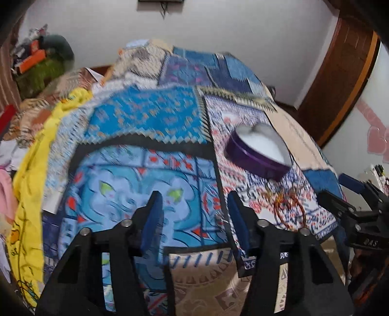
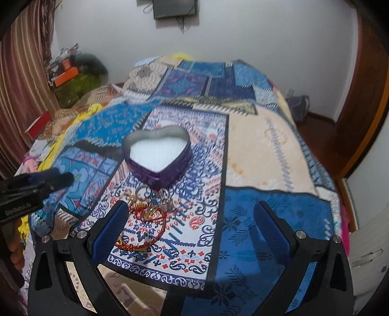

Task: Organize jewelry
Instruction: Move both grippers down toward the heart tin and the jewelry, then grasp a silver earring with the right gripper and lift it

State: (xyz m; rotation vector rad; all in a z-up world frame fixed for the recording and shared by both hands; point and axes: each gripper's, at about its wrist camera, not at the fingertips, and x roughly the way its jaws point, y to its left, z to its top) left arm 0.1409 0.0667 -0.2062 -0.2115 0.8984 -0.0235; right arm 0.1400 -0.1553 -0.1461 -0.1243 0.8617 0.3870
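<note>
the left hand-held gripper (image 1: 194,214) hangs over a bed covered by a patchwork bedspread (image 1: 150,116), its blue-padded jaws parted with nothing between them. in the left wrist view, a purple heart-shaped box (image 1: 257,150) sits on the bedspread at about 1 o'clock from that gripper, lid off, its white lining showing. just below the box's pointed end lies a small heap of jewelry (image 1: 287,206): a red-and-gold bangle with some thin rings, blurred, at roughly 3 o'clock from the left gripper's tips. the right hand-held gripper (image 1: 350,192) reaches in from the 3 o'clock edge of this view.

in the right wrist view, the right hand-held gripper (image 2: 192,223) is spread wide and holds nothing. the jewelry (image 2: 148,214) rests on the bedspread (image 2: 262,150) close to its left finger, the bangle's lower arc passing behind that finger's blue pad (image 2: 111,226). the heart-shaped box (image 2: 158,153) stands at 12 o'clock from the jewelry, its tip just beside the rings. the left hand-held gripper (image 2: 56,177) shows at the 9 o'clock edge, side-on, so its opening cannot be judged from here.

a yellow cloth (image 1: 29,184) is bunched along the bed's 9 o'clock side, and a dark screen (image 2: 175,8) hangs on the wall at 12 o'clock.
</note>
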